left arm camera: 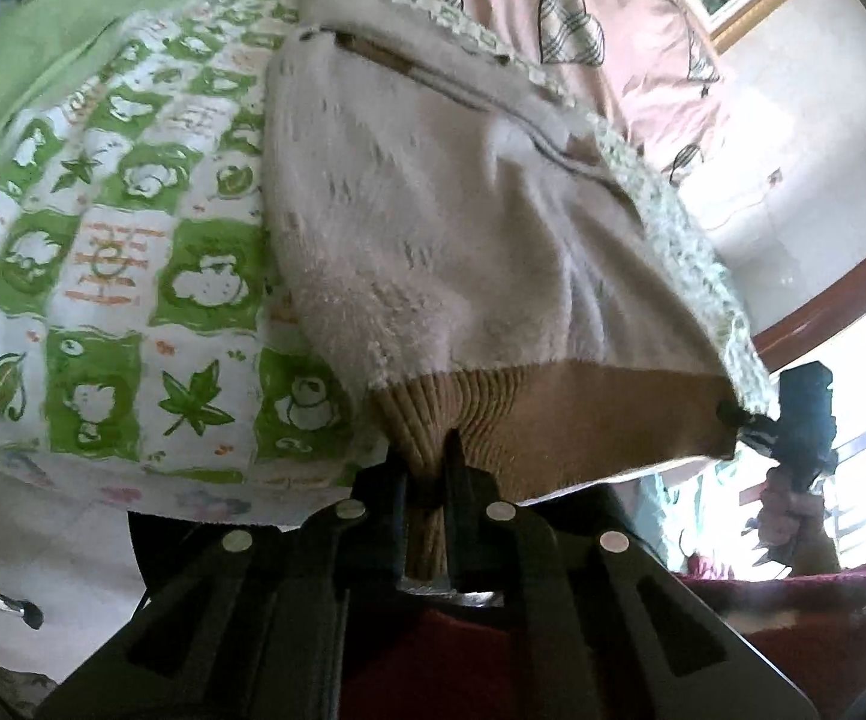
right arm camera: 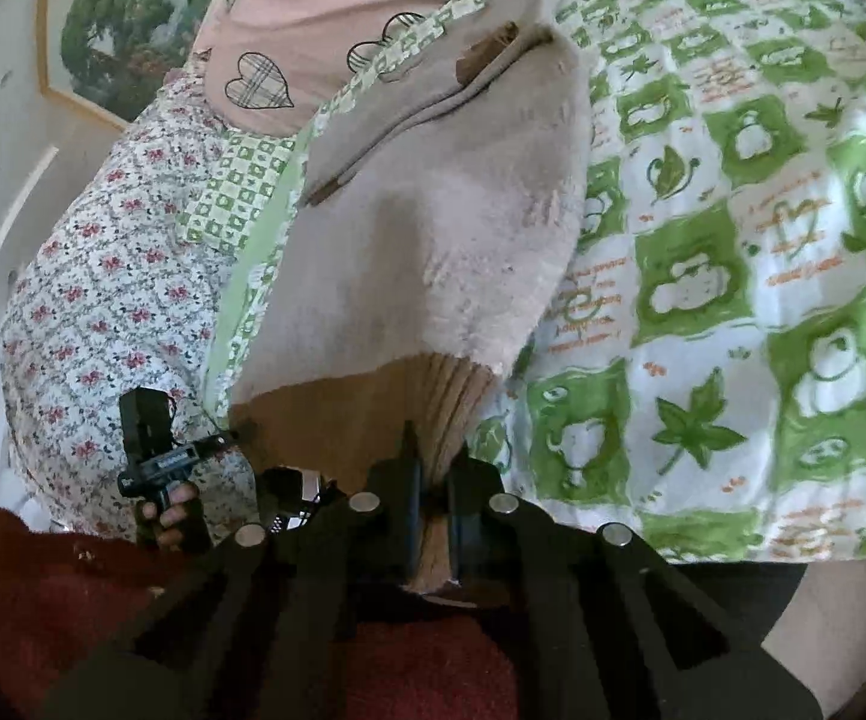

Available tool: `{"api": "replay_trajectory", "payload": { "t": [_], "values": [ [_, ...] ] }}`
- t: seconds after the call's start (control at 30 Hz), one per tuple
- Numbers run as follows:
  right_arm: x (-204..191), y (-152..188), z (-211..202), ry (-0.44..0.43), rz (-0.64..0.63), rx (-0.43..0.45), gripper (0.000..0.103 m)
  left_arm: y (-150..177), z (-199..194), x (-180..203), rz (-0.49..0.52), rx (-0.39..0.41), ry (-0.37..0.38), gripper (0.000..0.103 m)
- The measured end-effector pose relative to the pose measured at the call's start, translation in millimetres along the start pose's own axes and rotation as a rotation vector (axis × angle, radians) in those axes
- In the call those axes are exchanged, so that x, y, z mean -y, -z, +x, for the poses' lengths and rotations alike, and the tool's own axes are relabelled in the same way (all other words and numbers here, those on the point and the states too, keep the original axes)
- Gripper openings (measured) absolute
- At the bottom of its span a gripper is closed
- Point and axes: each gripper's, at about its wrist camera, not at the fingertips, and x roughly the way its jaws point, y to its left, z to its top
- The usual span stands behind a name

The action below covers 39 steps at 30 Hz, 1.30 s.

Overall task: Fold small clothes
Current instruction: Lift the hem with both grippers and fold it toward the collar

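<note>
Fuzzy beige sweater (left arm camera: 433, 228) — tan ribbed hem pinched, hanging taut

Left black two-finger tool (left arm camera: 430, 468): fingers drawn together, pinching a fold of ribbed tan hem (left arm camera: 529, 414). Right black two-finger tool (right arm camera: 433, 474): same state, clamped on the same hem. Both tools held level, apart, hands gripping the handles.

Green-checked bedspread (right arm camera: 733, 252) (pink pillow (right arm camera: 313, 6) behind)
</note>
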Motion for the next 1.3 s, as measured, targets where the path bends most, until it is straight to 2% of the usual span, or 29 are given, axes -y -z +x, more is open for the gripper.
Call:
{"api": "replay_trajectory", "payload": {
  "t": [0.1,0.27,0.43,0.53,0.6,0.77,1.0,1.17,1.3],
  "values": [
    [-4,-4,-7,-0.058,0.009,0.021,0.007,-5,-16,6,-0.001,0.049,0.020,0.007],
    [-19,-32,-44,-0.186,-0.010,0.165,0.007,-31,-54,28,0.016,0.176,0.083,0.006],
    [-31,-75,-61,-0.246,-0.050,0.270,0.007,-84,-83,38,0.030,0.323,0.131,0.005],
    [-39,-109,-51,-0.250,-0.066,0.311,0.007,-122,-79,43,0.044,0.387,0.133,0.005],
    [-38,-139,-41,-0.251,-0.068,0.341,0.007,-153,-71,47,0.070,0.427,0.108,0.005],
    [-34,-217,-10,-0.186,-0.063,0.383,0.007,-230,-35,47,0.096,0.458,0.052,0.005],
    [-13,-311,43,-0.061,-0.035,0.392,0.007,-331,22,36,0.092,0.451,-0.024,0.005],
    [13,-351,85,0.033,0.023,0.358,0.007,-382,71,17,0.068,0.395,-0.094,0.005],
    [34,-366,114,0.110,0.049,0.325,0.007,-409,107,-5,0.013,0.344,-0.107,0.005]
  ]
}}
